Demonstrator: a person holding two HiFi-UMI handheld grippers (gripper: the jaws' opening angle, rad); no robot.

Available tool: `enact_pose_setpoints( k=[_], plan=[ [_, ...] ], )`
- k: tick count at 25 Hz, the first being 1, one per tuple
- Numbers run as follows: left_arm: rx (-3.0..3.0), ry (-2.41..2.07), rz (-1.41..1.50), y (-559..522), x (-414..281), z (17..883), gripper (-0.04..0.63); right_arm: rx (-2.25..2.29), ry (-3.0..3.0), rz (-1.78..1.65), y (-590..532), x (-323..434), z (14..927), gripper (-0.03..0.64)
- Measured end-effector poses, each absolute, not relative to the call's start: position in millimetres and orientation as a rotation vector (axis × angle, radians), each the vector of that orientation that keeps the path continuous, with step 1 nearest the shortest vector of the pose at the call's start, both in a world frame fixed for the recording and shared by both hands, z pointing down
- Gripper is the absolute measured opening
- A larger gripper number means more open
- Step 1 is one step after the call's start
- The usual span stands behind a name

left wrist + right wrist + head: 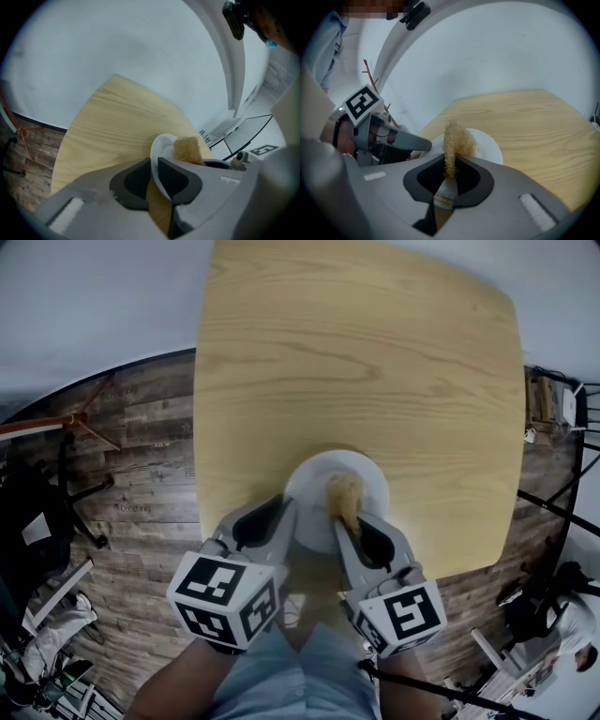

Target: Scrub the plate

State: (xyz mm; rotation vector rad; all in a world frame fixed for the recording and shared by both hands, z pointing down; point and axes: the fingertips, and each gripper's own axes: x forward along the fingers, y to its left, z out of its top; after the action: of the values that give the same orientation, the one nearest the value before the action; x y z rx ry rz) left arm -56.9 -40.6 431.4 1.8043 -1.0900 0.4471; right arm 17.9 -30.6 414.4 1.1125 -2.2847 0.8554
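Your left gripper (153, 164), fingers pinching the round white plate's (306, 487) rim, your right gripper (450, 165), fingers clamped on a tan fibrous scrubbing pad (458, 138) over the plate, pale wooden table (356, 362).

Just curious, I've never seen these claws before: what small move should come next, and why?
Probably rub the sponge in the right claw across the plate: it is over the plate, whose rim the left claw pinches.

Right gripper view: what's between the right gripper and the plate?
A tan fibrous scrubber, clamped in the right gripper, reaches out over the white plate. The right gripper view shows it, and the head view agrees.
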Motion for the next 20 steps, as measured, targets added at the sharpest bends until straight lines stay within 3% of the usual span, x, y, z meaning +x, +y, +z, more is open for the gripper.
enact_pose_setpoints(
  k=[12,20],
  plan=[
    [1.925,-1.103,0.525,-50.5,-50.1,411.7,0.068,1.117,-2.087,0.855,-49.5,46.4,412.1,0.041],
    [2.062,-1.066,0.591,-53.4,-43.8,402.2,0.069,1.001,-2.119,0.818,-63.0,26.6,408.4,0.041]
  ],
)
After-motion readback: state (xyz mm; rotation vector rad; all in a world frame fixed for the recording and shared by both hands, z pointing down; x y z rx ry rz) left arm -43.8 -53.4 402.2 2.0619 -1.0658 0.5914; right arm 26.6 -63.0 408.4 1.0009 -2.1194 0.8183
